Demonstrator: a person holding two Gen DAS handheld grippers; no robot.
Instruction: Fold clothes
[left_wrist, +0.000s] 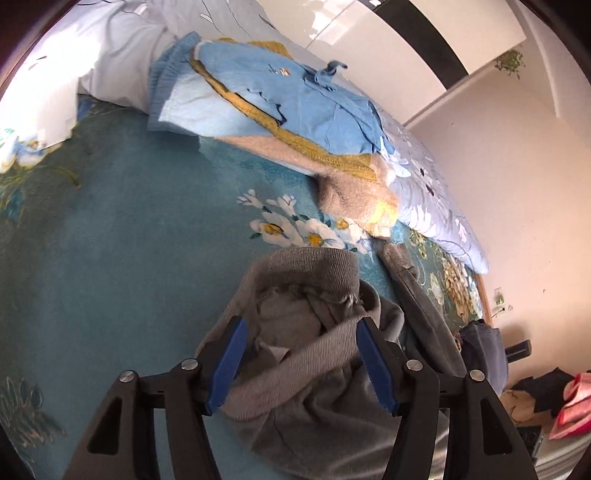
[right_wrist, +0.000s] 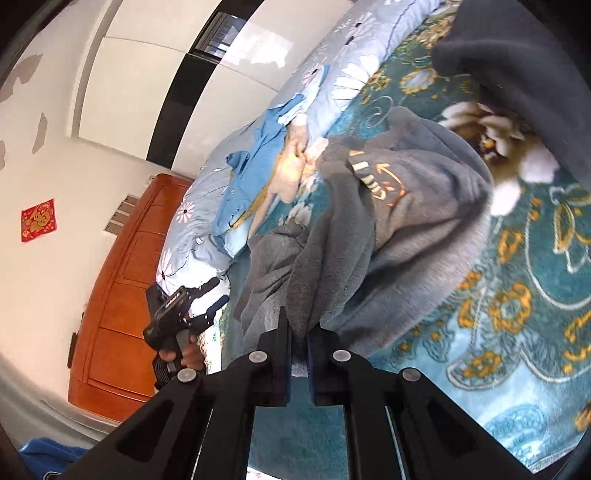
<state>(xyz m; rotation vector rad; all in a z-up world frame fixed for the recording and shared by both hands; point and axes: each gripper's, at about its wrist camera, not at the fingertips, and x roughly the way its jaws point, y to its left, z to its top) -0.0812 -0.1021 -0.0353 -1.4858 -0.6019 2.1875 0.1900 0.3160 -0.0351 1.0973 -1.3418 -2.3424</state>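
A soft, limp grey sweatshirt (right_wrist: 406, 229) lies bunched on a teal floral blanket (left_wrist: 110, 240), the right gripper (right_wrist: 299, 343) pinching its edge, the left gripper (left_wrist: 299, 358) spread wide over its ribbed collar, likely the firmest hold.

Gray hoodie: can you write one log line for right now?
right tool shut on hoodie | left tool open over hoodie | bed | fold not done
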